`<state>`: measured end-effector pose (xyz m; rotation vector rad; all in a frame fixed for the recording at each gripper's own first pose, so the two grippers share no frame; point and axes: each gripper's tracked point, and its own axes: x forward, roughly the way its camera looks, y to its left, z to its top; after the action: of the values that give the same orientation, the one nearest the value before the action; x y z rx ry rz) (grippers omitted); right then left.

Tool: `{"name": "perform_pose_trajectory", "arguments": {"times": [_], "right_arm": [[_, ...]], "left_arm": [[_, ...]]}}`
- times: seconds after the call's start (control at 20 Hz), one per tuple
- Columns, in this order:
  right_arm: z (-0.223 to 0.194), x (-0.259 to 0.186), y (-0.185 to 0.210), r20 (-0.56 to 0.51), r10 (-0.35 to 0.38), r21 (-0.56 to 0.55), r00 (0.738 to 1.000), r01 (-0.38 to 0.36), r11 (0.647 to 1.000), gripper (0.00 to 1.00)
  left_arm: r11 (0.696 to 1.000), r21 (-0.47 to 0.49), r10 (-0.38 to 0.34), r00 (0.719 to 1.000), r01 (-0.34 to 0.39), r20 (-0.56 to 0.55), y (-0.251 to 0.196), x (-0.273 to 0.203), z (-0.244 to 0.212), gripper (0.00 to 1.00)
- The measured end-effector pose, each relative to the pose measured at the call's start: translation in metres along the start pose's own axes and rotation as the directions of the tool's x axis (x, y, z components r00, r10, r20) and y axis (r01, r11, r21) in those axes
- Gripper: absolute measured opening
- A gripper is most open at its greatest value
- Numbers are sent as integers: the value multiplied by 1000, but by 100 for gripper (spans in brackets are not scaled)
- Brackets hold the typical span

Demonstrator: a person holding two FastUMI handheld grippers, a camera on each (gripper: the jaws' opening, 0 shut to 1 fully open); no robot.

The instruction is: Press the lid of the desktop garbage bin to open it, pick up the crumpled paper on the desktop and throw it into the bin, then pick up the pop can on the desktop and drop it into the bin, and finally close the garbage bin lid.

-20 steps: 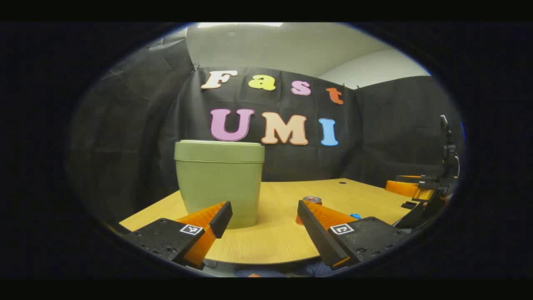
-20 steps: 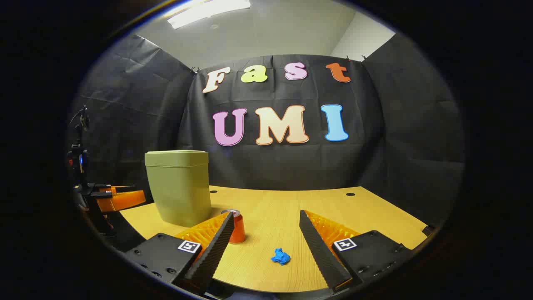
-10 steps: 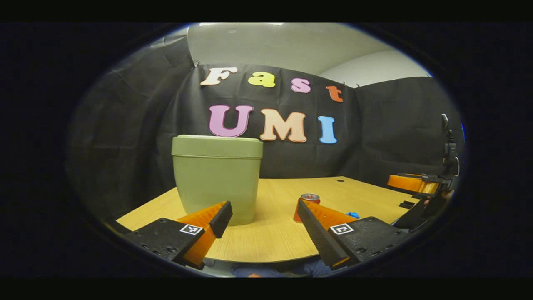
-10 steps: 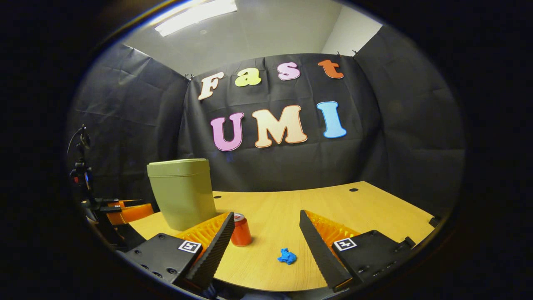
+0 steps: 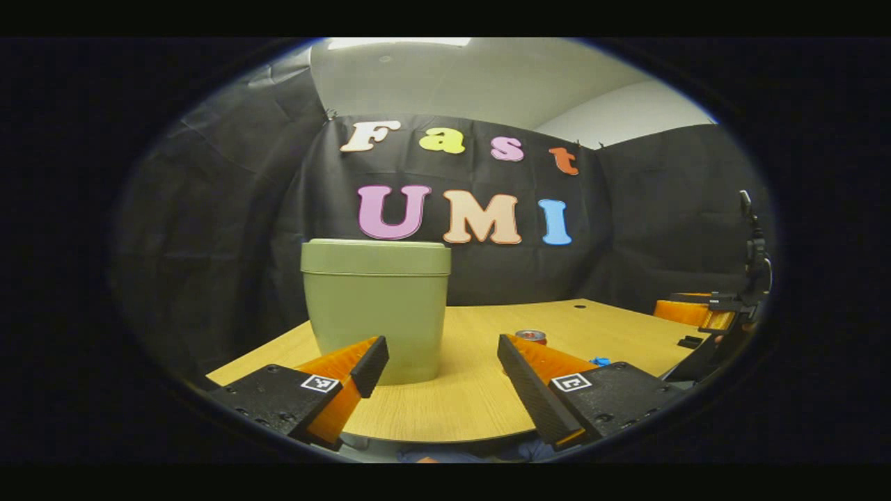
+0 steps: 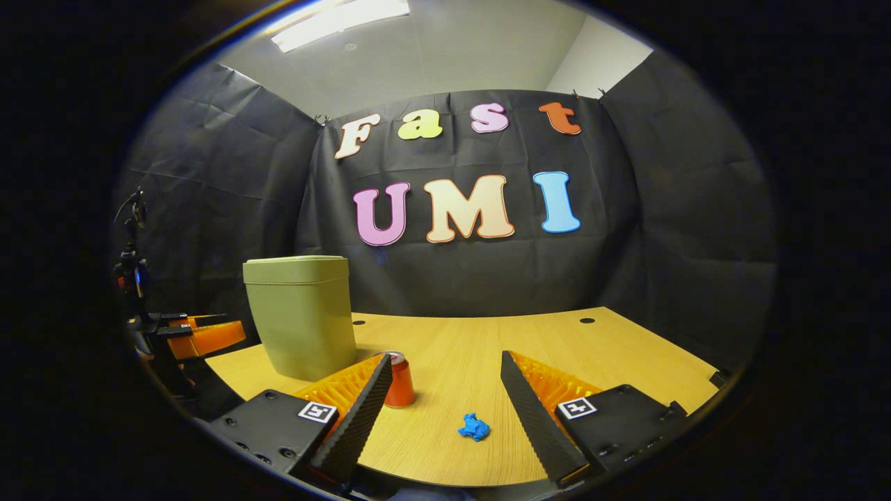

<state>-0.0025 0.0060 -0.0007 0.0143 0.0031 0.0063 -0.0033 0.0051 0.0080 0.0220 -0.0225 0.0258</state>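
Observation:
A green bin (image 5: 376,306) with its lid down stands on the wooden table (image 5: 480,396), just ahead of my left gripper (image 5: 442,355), which is open and holds nothing. In the right gripper view the bin (image 6: 301,313) stands at the left, a red pop can (image 6: 399,379) stands upright beside my inner finger, and a small blue crumpled paper (image 6: 474,427) lies on the table between my fingers. My right gripper (image 6: 442,372) is open and empty, hovering near the table's front edge. The can's top (image 5: 531,336) and a bit of the paper (image 5: 598,362) peek over my left gripper's finger.
Black cloth walls close in the booth behind and beside the table (image 6: 543,348). The right gripper (image 5: 703,313) shows at the far right of the left gripper view, and the left gripper (image 6: 191,337) at the far left of the right gripper view. Two small holes (image 6: 587,321) mark the tabletop's back.
Both hands shifted slightly: the views dipped half a second ago and have come back up. The bin, can and paper have not moved, and both grippers stay open.

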Motion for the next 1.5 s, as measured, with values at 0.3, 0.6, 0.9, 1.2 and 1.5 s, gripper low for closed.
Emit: {"name": "perform_pose_trajectory", "arguments": {"times": [0.3, 0.6, 0.9, 1.2, 1.5], "right_arm": [[0, -1, 5, 2, 4, -45, 1000, -4, 999, 99], [1, -2, 5, 1, 3, -54, 1000, -3, 999, 99], [5, -6, 2, 16, -2, -56, 1000, 3, 998, 99], [6, -8, 3, 12, 10, -47, 1000, -9, 999, 99], [5, -8, -1, 7, 9, -47, 1000, -9, 999, 99]], "left_arm": [[1000, 24, 18, 1000, -19, 11, 8, -1, 4, 59], [1000, 26, 16, 1000, -16, -11, 8, 2, -1, 19], [996, -3, 85, 996, -85, -17, 44, 15, 20, 0], [983, -52, 178, 984, -178, 10, 87, 44, 89, 0], [980, -26, 198, 980, -199, -26, 103, 93, 135, 0]]}}
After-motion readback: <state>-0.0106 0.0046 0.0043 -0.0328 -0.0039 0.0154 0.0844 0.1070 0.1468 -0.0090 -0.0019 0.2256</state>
